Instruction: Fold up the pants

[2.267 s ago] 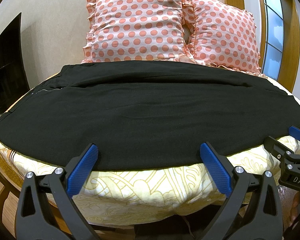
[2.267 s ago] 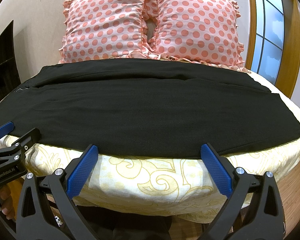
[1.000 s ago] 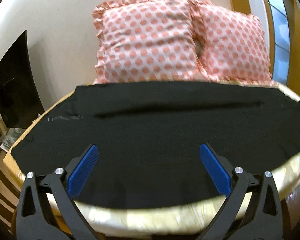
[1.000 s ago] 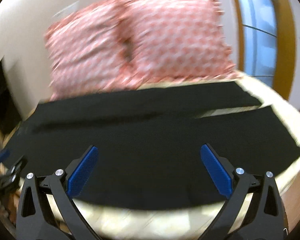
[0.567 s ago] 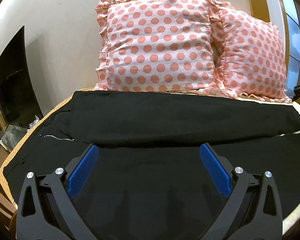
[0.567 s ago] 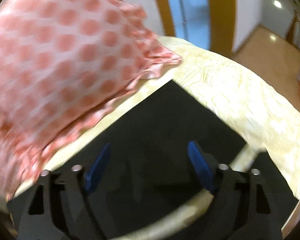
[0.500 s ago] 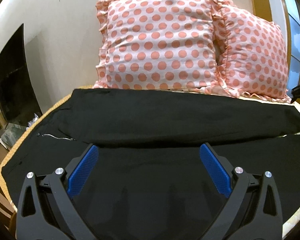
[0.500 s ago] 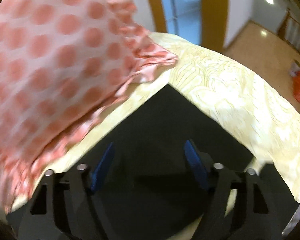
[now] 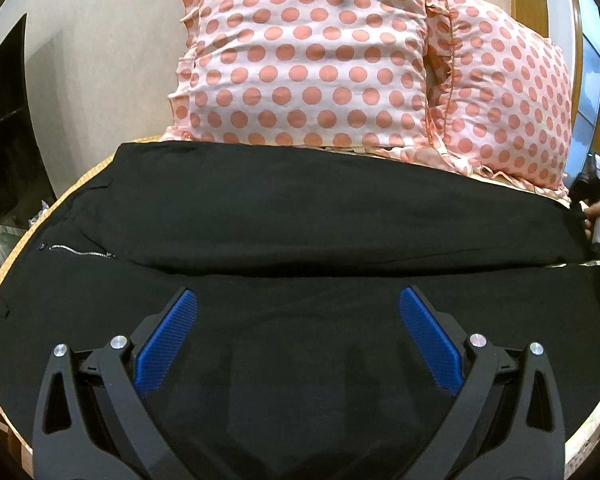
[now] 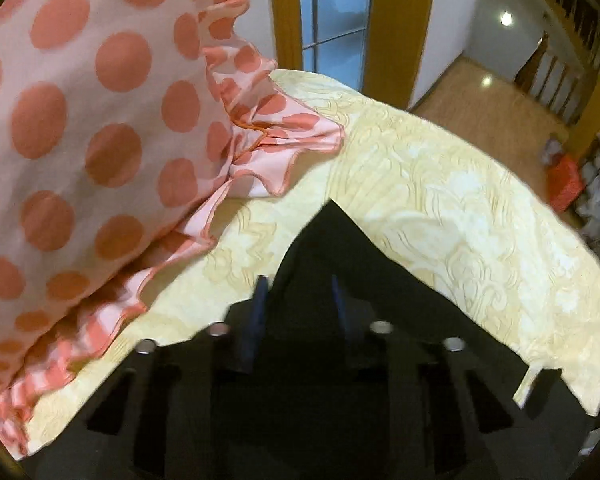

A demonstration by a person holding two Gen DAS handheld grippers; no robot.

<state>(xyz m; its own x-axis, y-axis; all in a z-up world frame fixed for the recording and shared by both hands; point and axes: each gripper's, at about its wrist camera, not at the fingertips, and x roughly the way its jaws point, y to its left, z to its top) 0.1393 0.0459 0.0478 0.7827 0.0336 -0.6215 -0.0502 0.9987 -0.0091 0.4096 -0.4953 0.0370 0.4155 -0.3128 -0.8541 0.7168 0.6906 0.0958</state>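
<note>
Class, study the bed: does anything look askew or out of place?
Nothing stands out. The black pants lie flat across the bed, both legs smooth; the two polka-dot pillows stand upright behind them.

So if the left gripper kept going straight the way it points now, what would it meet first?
Most likely the black pants: the left gripper, jaws wide open, looks along the fabric toward the fold where the far leg begins. Beyond that stands the polka-dot pillow. Its height above the cloth is unclear.

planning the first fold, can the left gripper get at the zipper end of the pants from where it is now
Probably yes. The left gripper hangs open over the black pants, and the zipper lies exposed off to its left, with nothing lying on the cloth between them.
</note>
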